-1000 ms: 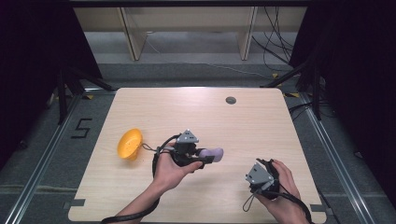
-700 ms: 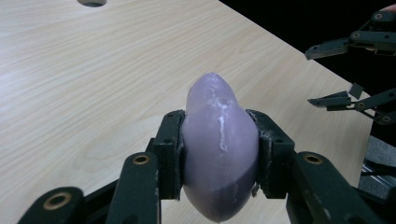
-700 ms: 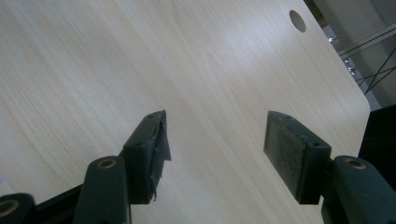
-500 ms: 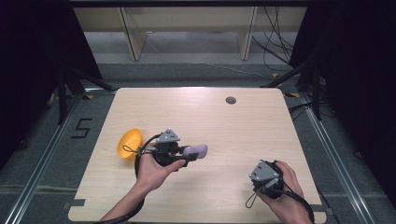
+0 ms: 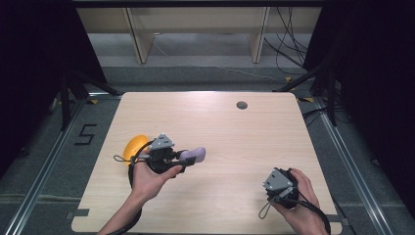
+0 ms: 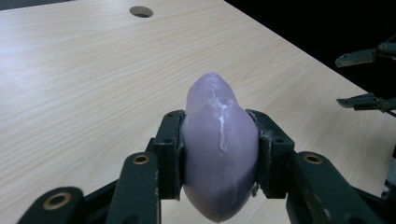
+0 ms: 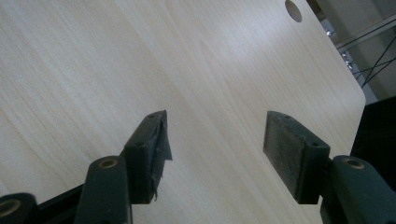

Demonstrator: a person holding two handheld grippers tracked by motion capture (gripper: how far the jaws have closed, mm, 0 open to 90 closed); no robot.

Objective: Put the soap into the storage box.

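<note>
A pale purple, egg-shaped soft thing [image 6: 217, 140] sits squeezed between both pads of my left gripper [image 6: 219, 154], held a little above the wooden table. From above, the left gripper [image 5: 188, 157] is at the table's left-middle with the purple thing [image 5: 195, 155] sticking out to the right. An orange rounded thing [image 5: 132, 146] lies right behind that hand, partly hidden. My right gripper [image 5: 271, 183] rests near the front right. Its jaws have just been closing; in the right gripper view the gripper [image 7: 215, 135] stands open over bare wood.
The wooden table [image 5: 254, 142] has a round cable hole [image 5: 242, 105] at the back middle. Its right edge drops to dark floor and metal rails. The right gripper's jaws [image 6: 366, 77] show far right in the left gripper view.
My left hand has carried the purple thing leftward, up close to the orange thing. The right hand has stayed where it was.
</note>
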